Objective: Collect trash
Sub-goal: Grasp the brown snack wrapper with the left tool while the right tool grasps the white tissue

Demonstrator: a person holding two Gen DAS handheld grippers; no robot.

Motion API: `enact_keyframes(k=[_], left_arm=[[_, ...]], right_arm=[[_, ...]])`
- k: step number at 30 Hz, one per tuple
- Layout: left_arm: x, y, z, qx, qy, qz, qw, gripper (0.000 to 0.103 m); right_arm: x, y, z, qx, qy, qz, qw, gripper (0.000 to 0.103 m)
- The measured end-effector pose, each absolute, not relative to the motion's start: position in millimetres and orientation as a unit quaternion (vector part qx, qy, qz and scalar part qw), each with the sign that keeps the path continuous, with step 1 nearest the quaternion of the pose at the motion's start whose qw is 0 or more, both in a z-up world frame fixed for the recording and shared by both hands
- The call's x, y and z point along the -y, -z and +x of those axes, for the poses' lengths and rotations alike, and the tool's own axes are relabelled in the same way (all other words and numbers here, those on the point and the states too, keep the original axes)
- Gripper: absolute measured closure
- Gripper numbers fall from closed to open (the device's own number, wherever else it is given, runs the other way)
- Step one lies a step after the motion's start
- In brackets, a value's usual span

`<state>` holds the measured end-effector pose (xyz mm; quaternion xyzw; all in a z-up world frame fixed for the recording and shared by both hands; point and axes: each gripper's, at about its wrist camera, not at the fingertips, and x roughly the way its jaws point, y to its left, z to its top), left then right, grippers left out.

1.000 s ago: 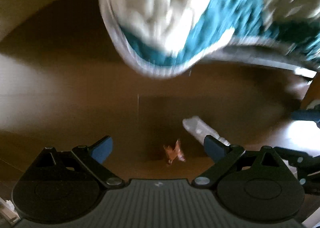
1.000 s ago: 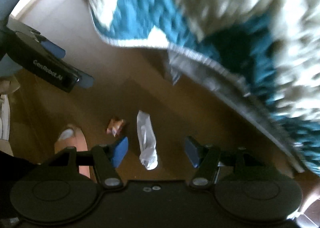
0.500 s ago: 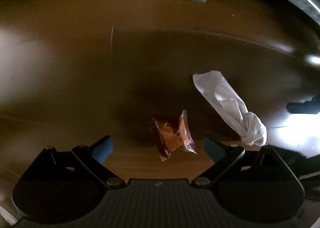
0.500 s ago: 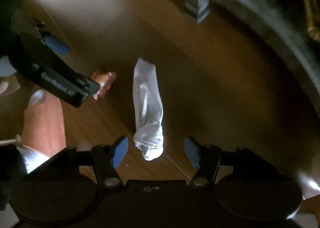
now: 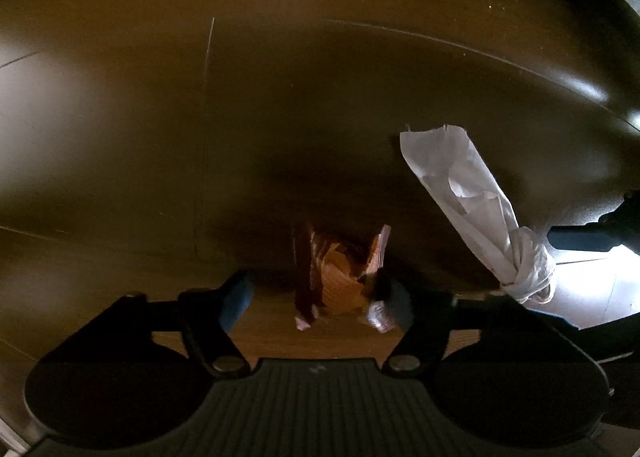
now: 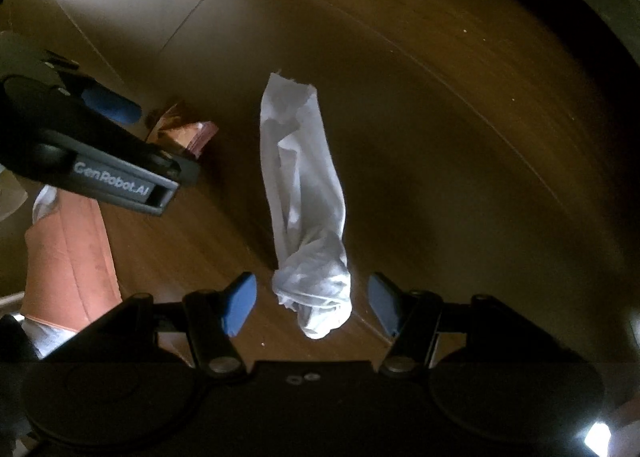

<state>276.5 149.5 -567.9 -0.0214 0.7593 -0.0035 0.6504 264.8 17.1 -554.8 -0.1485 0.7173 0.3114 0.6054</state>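
Right wrist: bare floor (image 6: pixel 460 129) around tissue (image 6: pixel 304 197).

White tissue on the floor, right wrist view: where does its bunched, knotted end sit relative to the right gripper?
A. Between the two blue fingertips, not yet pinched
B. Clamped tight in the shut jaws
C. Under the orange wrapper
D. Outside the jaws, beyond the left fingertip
A: the white tissue has its knotted end in the gap of the right gripper, with floor visible on both sides between it and the blue pads.

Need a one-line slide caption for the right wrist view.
Right gripper open, straddling the crumpled white tissue on the wood floor; left gripper at the orange wrapper.
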Motion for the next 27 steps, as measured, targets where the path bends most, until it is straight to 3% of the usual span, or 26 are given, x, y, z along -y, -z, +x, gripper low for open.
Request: enact_keyframes(k=[2,4,5,6,7,14,21,27], left_arm=[[-151,567,277,-0.758,-0.002,-0.031,0.651,0.049],[-151,569,274,-0.757,-0.009,-0.04,0.652,0.049],[-155,570,276,-0.757,-0.01,-0.045,0.652,0.051],[-156,569,276,-0.756,-0.012,-0.049,0.652,0.053],[-157,569,277,-0.755,-0.013,-0.053,0.653,0.058],[-167,565,274,-0.75,-0.013,-0.091,0.655,0.07],[-162,549,275,-0.75,0.002,-0.083,0.656,0.071],[-146,498,278,-0.731,0.044,-0.036,0.68,0.072]], right_arm=[[-18,554,264,-0.714,-0.313,-0.151,0.608,0.043],[-18,554,263,-0.713,-0.312,-0.153,0.609,0.044],[-18,554,264,-0.713,-0.313,-0.153,0.609,0.052],[-20,555,261,-0.712,-0.313,-0.154,0.61,0.074],[-21,555,260,-0.711,-0.311,-0.158,0.61,0.075],[-25,549,258,-0.707,-0.303,-0.158,0.619,0.083],[-14,524,262,-0.698,-0.286,-0.137,0.642,0.086],[4,479,262,-0.681,-0.278,-0.114,0.668,0.086]])
